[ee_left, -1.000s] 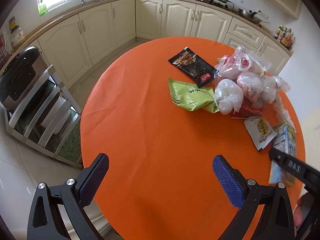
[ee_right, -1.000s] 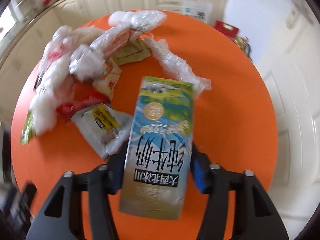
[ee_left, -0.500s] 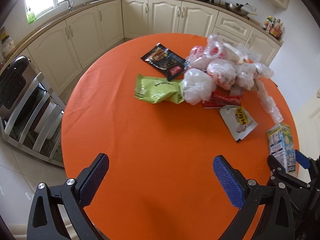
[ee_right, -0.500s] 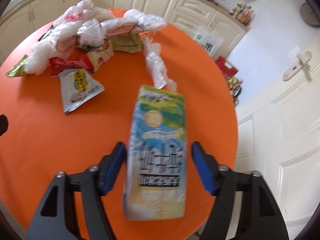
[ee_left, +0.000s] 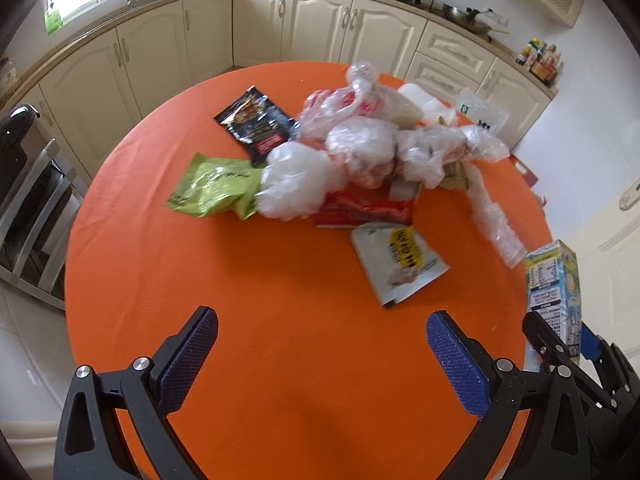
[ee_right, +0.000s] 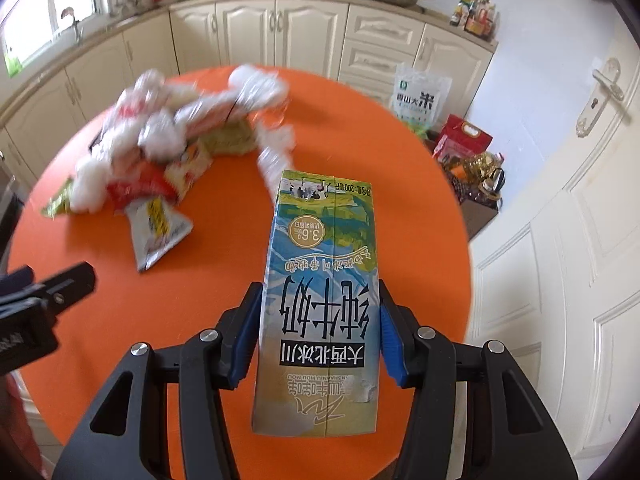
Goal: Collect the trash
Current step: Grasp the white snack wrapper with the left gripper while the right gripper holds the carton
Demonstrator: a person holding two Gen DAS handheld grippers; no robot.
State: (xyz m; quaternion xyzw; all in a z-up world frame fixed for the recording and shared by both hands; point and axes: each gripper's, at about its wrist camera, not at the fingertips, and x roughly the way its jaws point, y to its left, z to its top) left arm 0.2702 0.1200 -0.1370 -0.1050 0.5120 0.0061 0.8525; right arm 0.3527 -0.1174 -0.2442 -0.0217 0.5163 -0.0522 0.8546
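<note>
while the right tool (ee_right: 318,332) holds the milk carton (ee_right: 320,304) above the near edge of the worktop (ee_right: 224,280), its blue pads press on both long sides of the box; the jaws have just been closing, with the carton between them. the carton looks light and probably empty, but this is only a judgement. its card walls are stiff enough for a side grip, yet they may dent if the squeeze is too strong, and the printed surface seems smooth, so it could slip. the middle of the long sides, where the pads are now, seems a good place to hold it. it is a tall blue, green and cream box with big dark characters, and it points away from the camera.

the left tool (ee_left: 320,354) hovers over bare orange worktop with its jaws wide apart and nothing between them. a little further lies a white pouch with a yellow label (ee_left: 400,266), flat and thin. behind it is a red wrapper (ee_left: 360,212), then a green bag (ee_left: 216,188) and a heap of crumpled clear plastic bags (ee_left: 360,152). these are soft and very light, easy to pinch at a fold. a black packet (ee_left: 258,122) lies at the far side of the heap. beyond the worktop stand cream kitchen cabinets (ee_left: 312,24).
</note>
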